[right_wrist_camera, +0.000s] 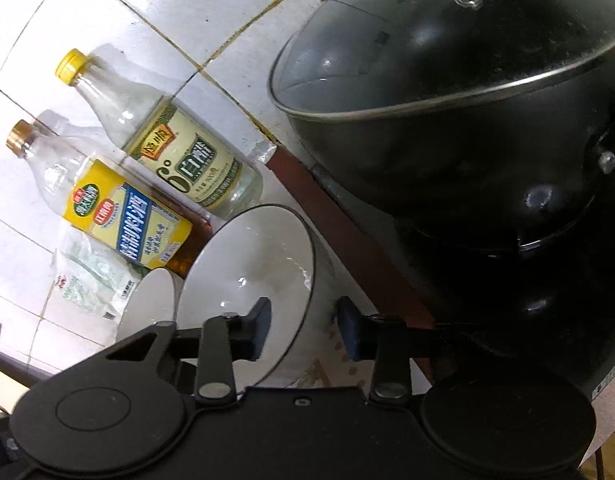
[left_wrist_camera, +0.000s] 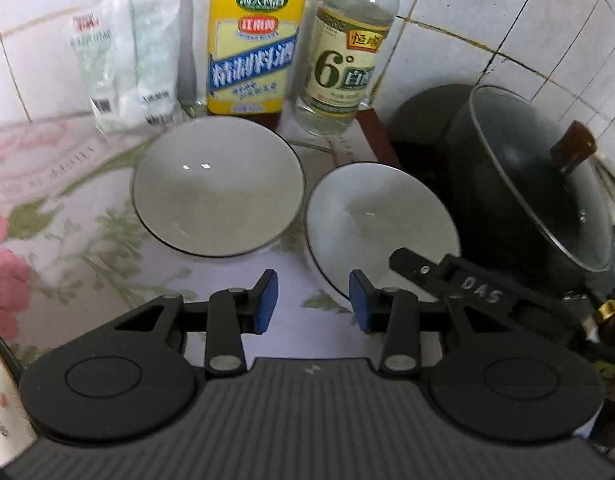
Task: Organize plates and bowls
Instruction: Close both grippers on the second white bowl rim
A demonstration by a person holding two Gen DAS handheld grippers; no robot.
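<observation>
Here, two white bowls sat side by side on the flowered table, with both claws at the right-hand one.

The left bowl stood upright in front of a yellow-labelled bottle and a clear vinegar bottle, with two white packets against the tiled wall to their left. The right bowl stood close beside it, apart from it, next to a black pot under a glass lid. The left claw hung narrowly open over bare cloth, nothing between its blue pads; whether its right pad touched the bowl's near rim was unclear. The right claw straddled the rim of the right bowl, one finger inside and one outside, with a gap at the outer pad, so no firm grip showed.
</observation>
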